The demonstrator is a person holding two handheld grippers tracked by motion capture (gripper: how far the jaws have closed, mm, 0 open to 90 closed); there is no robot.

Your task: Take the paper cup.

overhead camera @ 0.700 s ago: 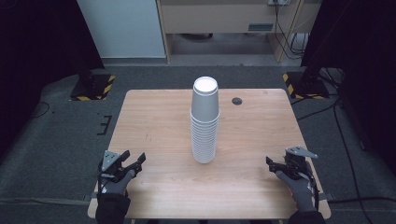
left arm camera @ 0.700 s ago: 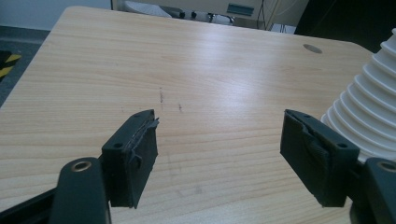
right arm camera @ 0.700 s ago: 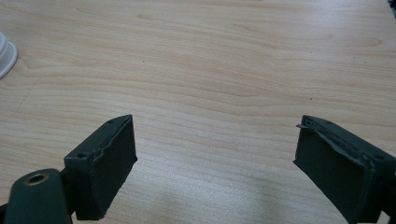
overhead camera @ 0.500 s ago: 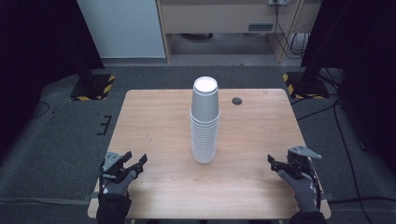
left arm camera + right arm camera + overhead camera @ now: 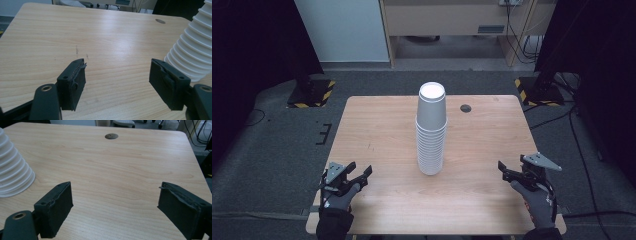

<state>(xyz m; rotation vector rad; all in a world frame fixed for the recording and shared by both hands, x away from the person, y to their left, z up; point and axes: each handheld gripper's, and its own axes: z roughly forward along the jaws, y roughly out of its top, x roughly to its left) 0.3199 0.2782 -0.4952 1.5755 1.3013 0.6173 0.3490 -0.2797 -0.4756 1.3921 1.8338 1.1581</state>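
We saw a white stack of cups [image 5: 431, 131] at the centre of the high view, its nested rims making a pattern of pale grey-shadowed rings down the lower half. The table [image 5: 382, 130] under it was light tan wood with fine straight grain, and a small dark grey round cap [image 5: 466, 108] sat upper right of the stack. The left gripper [image 5: 356, 174] at lower left and the right gripper [image 5: 508, 172] at lower right were black, each held in a dark grey glove. The floor [image 5: 272, 145] was dark grey, and yellow-and-black striped bases [image 5: 314, 95] stood at the frame's left and right.
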